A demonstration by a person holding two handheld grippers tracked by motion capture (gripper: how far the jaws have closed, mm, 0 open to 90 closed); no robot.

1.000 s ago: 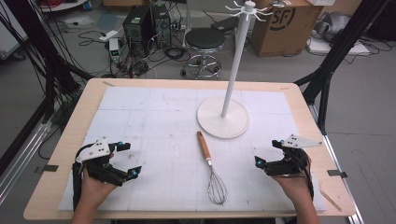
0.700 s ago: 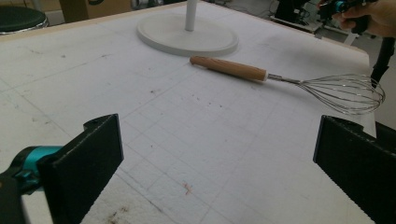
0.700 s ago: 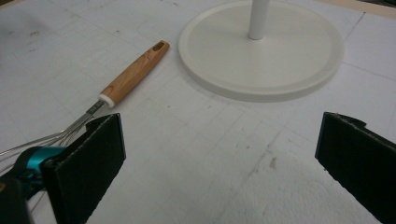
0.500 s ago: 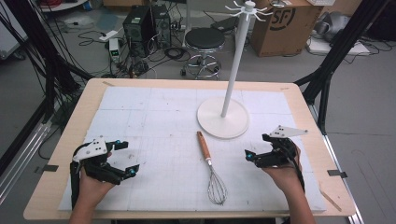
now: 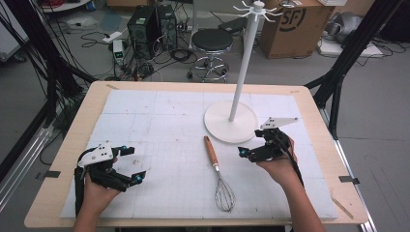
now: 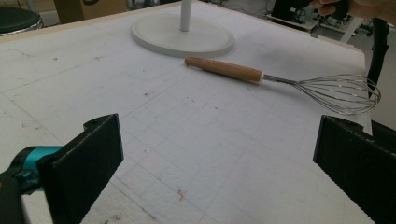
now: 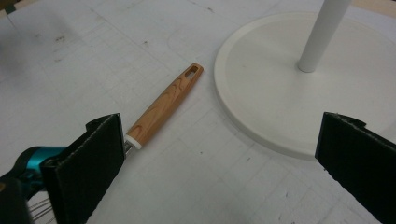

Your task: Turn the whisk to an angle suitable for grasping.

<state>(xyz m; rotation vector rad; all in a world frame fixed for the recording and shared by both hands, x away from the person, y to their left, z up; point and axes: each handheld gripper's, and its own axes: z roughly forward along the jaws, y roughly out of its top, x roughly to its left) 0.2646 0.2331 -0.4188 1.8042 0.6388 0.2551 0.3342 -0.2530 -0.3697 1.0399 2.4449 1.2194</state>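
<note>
Centrally, on the white mat (image 5: 159, 125): one whisk (image 5: 217, 171), wooden handle toward the far side, wire head toward the person, lying flat and untouched. Just beyond the handle: white hook stand (image 5: 231, 122), its round base close to the handle tip but apart from it. Right gripper (image 5: 247, 152): jaws spread wide, empty, hovering just right of the handle, stand base immediately behind it. Left gripper (image 5: 133, 164): jaws likewise parted, empty, well apart to the left. Nothing lies between either gripper and the whisk.
</note>
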